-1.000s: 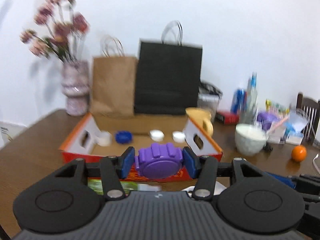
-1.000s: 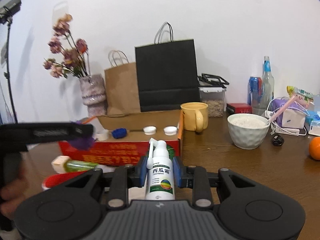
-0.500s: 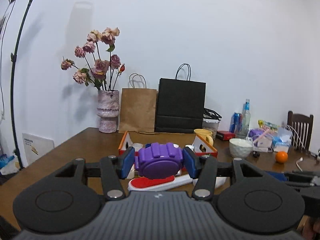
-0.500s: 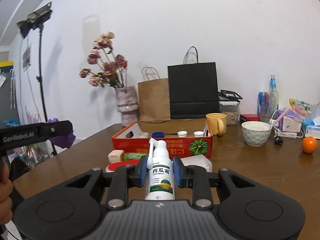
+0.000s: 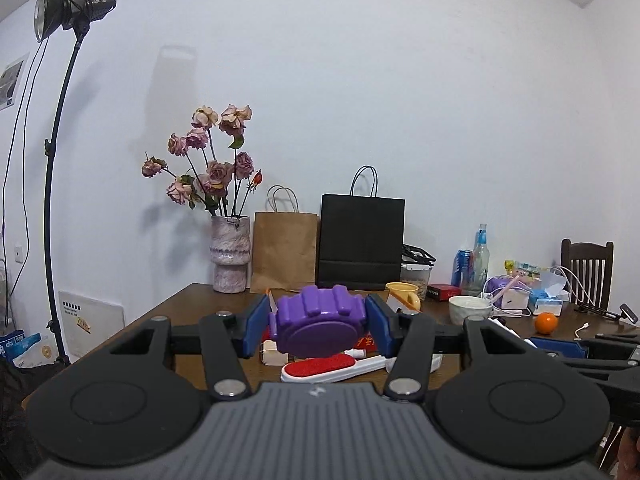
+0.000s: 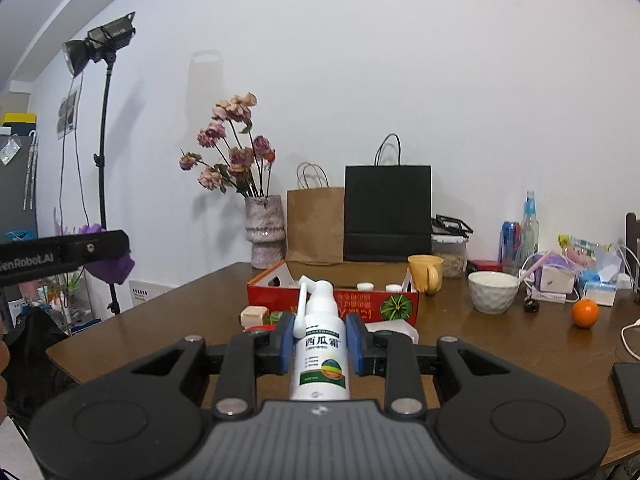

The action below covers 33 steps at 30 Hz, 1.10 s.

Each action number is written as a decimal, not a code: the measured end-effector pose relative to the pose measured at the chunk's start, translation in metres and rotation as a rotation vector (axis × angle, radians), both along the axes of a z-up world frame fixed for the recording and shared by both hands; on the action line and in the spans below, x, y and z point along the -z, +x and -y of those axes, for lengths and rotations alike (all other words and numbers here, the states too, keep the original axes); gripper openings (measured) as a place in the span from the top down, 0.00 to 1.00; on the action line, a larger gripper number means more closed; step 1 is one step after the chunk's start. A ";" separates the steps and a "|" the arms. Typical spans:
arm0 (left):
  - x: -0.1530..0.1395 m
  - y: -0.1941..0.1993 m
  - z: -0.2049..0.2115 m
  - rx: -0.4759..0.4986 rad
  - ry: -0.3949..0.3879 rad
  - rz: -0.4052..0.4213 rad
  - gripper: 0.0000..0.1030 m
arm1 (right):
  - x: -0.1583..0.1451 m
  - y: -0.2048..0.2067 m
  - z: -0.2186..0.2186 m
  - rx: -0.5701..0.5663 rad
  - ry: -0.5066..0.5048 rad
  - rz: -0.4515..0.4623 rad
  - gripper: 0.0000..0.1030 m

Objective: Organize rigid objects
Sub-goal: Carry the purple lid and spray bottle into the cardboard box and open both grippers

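Left wrist view: the left gripper (image 5: 319, 326) is squeezing a purple lid (image 5: 320, 327) between its blue fingers (image 5: 253, 330), up above the desk (image 5: 176, 312). The right gripper (image 6: 320, 342) is pinching a white spray bottle (image 6: 320, 354). Farther away, a red box (image 6: 352, 306) is sitting on the desk.

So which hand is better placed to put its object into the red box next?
Probably the right gripper: the red box lies straight ahead of its white spray bottle. The left gripper, shut on the purple ribbed lid, sits farther left.
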<state>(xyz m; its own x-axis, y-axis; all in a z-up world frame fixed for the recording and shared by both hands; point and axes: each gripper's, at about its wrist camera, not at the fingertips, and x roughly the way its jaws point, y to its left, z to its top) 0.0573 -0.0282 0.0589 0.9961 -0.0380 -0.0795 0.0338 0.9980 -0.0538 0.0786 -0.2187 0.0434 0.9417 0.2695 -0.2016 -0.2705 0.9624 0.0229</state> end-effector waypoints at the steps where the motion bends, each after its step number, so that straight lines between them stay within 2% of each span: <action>1: 0.000 0.002 0.000 0.000 -0.002 -0.004 0.49 | 0.000 0.002 0.000 0.001 0.003 -0.001 0.74; 8: 0.013 0.032 -0.002 -0.007 -0.007 -0.066 0.49 | 0.010 0.033 0.001 0.000 0.012 -0.042 0.74; 11: 0.013 0.060 -0.007 -0.001 -0.019 -0.101 0.49 | 0.009 0.061 0.000 -0.010 0.005 -0.048 0.74; 15: 0.007 0.112 -0.014 -0.009 -0.013 -0.091 0.49 | -0.002 0.112 0.005 -0.032 0.020 -0.042 0.74; 19: 0.000 0.186 -0.019 0.022 0.009 -0.115 0.49 | -0.012 0.188 0.013 -0.065 0.059 -0.086 0.74; 24: 0.006 0.292 -0.027 0.069 -0.013 -0.236 0.49 | -0.011 0.293 0.013 -0.058 0.055 -0.165 0.74; 26: 0.012 0.335 -0.030 0.064 -0.009 -0.290 0.49 | -0.009 0.339 0.012 -0.048 0.044 -0.204 0.74; 29: 0.025 0.400 -0.037 0.085 -0.013 -0.426 0.49 | -0.002 0.408 0.011 -0.028 0.013 -0.289 0.74; 33: 0.043 0.466 -0.047 0.058 0.001 -0.552 0.49 | 0.013 0.493 0.006 -0.033 -0.025 -0.433 0.74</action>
<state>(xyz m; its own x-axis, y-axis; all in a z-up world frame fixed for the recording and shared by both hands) 0.5230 0.0193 0.0157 0.8027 -0.0909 -0.5894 0.0555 0.9954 -0.0779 0.5718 -0.2250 0.0301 0.7594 0.2886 -0.5832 -0.2719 0.9550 0.1185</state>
